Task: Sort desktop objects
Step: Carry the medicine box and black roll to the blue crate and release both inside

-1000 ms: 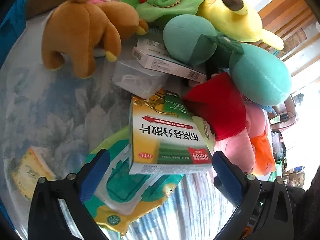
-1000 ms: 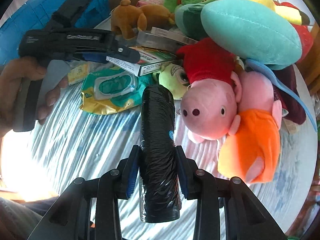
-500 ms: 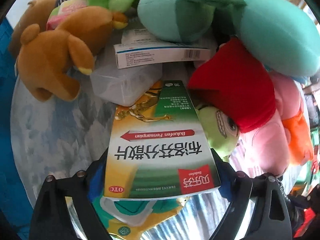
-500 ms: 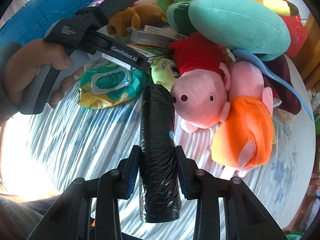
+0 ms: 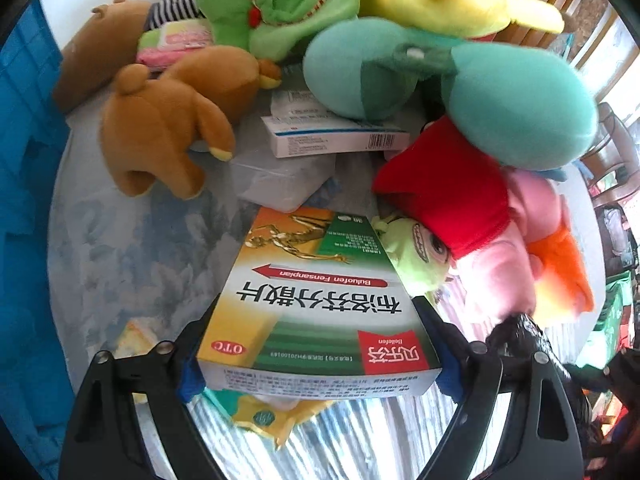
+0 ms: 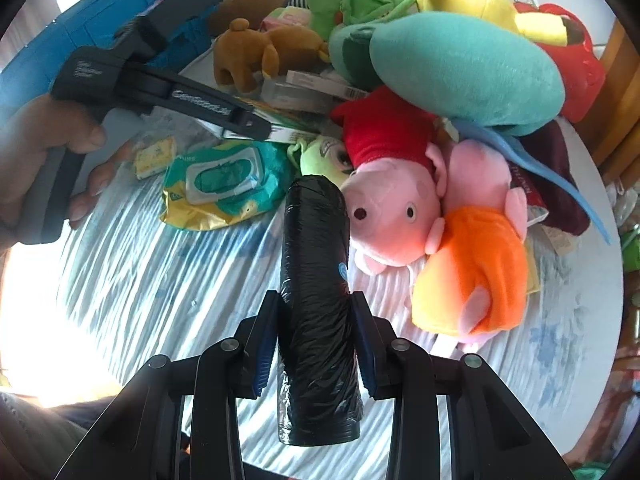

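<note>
Cardboard, thin and light, makes up the medicine box (image 5: 320,300) that the left hand-held gripper (image 5: 316,360) clamps by its two long side edges in the left wrist view, lifted above a wipes pack (image 5: 264,412) on the cloth-covered counter (image 5: 132,248). Such a box is stiff along its edges but would dent under a hard squeeze, so the side grip near the end looks sound. Its print, upside down from here, reads "Buluofen Fensanpian", "OTC" and "Bolefen" beside large Chinese characters. Behind it lie a white barcoded carton (image 5: 336,140), a brown bear plush (image 5: 160,128) and a teal plush (image 5: 516,108). In the right wrist view, the right hand-held gripper (image 6: 316,344) is closed narrow around a roll of black bags (image 6: 316,308), held lengthwise over the counter. That roll is soft, crinkly and likely slippery film, best pinched at mid-length as it is. A pink pig plush (image 6: 392,216) lies just beside it. Lettering on the other gripper's arm is too blurred to read.
</note>
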The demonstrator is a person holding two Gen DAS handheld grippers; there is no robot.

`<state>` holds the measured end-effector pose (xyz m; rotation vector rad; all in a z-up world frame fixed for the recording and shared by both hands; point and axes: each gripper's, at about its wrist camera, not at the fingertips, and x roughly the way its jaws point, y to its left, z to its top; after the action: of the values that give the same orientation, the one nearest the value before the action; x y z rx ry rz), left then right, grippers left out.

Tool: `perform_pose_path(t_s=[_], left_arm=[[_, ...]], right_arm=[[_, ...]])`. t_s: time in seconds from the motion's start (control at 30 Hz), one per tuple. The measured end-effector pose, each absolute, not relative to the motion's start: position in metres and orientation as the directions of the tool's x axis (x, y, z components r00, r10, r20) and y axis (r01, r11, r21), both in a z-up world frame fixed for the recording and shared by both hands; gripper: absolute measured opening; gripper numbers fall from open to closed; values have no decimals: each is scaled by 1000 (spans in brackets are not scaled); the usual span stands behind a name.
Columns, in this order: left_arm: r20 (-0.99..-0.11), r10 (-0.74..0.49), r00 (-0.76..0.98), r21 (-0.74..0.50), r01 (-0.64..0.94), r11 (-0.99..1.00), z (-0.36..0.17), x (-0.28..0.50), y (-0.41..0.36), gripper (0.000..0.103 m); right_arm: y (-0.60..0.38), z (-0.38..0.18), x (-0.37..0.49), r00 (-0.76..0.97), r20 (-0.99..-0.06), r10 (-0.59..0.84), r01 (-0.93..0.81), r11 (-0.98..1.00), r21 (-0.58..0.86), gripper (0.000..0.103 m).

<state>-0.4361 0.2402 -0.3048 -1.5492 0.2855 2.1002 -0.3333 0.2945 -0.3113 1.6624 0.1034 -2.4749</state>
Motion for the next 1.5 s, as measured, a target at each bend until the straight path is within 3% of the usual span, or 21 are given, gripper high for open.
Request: perform_pose_path(t_s=[0.4,0.7,1.1,1.13,1.17,1.2,1.23,1.33,1.5], left_arm=[[-861,388,-330,-203,-475,-856,-218,-444,89,88],[-729,435,-529,-210,-431,-877,-108,-439,-9,88],[-594,294,-749,-124,-276,-953,-13,-463,-192,86],[-590,277,-758,-111,-264,-958,-9,-471,-209,83],[-593,260,-762,-100,-251,-963,-8,-482,-223,67],[-595,242,-766,-88,-237,-967,-7,-492,-238,39],[-601,228,-766,-80,-227,-971,-7,-503,-252,20],[-671,207,-712,-59,-227,-972,-27,-551,-290,20],[-665,192,-722,-51,-212,-976,-36,-586,-343,20]], right_arm=[[276,-261,-334,-446,-893,-67,188,-982,-21,34],[222,-186,-364,-565,-819,-101,254,-965,-56,34],[49,-67,-439,-674,-671,-310,470,-881,-65,34],[31,-60,-448,-671,-666,-324,488,-870,-68,34],[13,-54,-455,-669,-663,-337,504,-861,-71,34],[-2,-52,-462,-666,-662,-343,516,-853,-76,34],[-18,-49,-469,-663,-662,-349,527,-846,-81,34],[-65,-43,-490,-654,-662,-367,558,-825,-94,34],[-127,-52,-531,-621,-693,-366,568,-820,-76,34]])
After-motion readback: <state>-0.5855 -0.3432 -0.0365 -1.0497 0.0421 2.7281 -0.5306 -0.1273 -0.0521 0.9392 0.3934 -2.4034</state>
